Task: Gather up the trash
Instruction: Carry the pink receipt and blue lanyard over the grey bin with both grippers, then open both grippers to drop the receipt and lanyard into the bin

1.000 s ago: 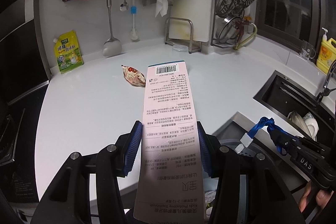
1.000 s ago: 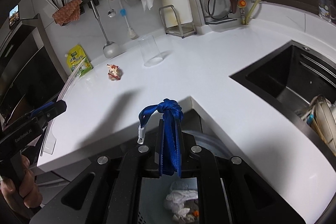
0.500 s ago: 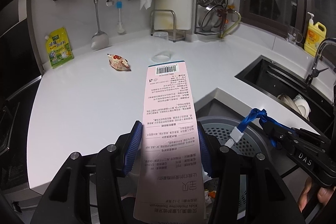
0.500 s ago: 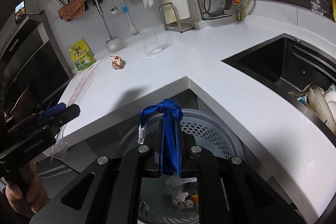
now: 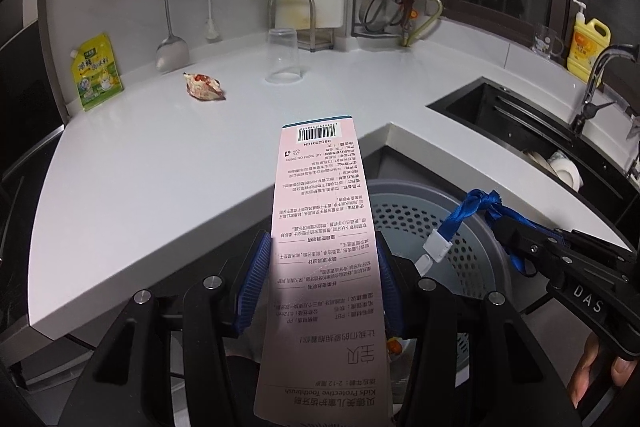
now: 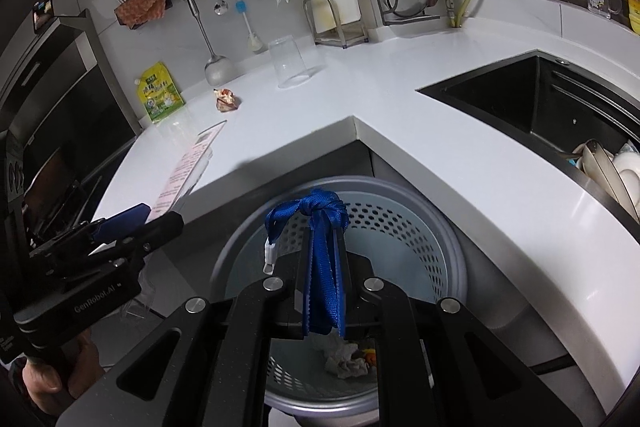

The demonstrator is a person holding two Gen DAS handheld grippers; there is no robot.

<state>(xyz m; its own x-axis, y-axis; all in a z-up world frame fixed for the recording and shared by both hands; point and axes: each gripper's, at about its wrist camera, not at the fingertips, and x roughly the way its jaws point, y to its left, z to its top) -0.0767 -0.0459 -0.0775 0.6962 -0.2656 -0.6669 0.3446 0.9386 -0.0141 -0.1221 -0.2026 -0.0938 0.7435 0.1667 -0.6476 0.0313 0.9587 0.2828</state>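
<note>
The left hand-held gripper (image 5: 320,267) is pitched downward over the edge of the white surface (image 5: 168,163), and its blue ribbed pads (image 5: 252,279) are closed at a middling width on the long edges of a flat pink toothbrush package (image 5: 324,251). The package is a thin, stiff card printed with small text and a barcode at its far end; its long axis runs straight along the fingers, the barcode end pointing away toward the surface's inner corner. Seen from the right wrist view, the same package (image 6: 188,167) slants up over the surface edge.

The right hand-held gripper (image 6: 324,263) is likewise tilted down, directly above a round grey perforated bin (image 6: 452,267) standing in the recess below the corner. Its jaws are pressed almost together on a blue woven lanyard (image 6: 320,267), knotted at the fingertips, with a white plastic clip dangling at the left. Crumpled paper lies at the bin's bottom.

A crumpled red-and-white wrapper (image 5: 203,87) is left on the surface, near an upturned clear cup (image 5: 283,57), well apart from both grippers.
</note>
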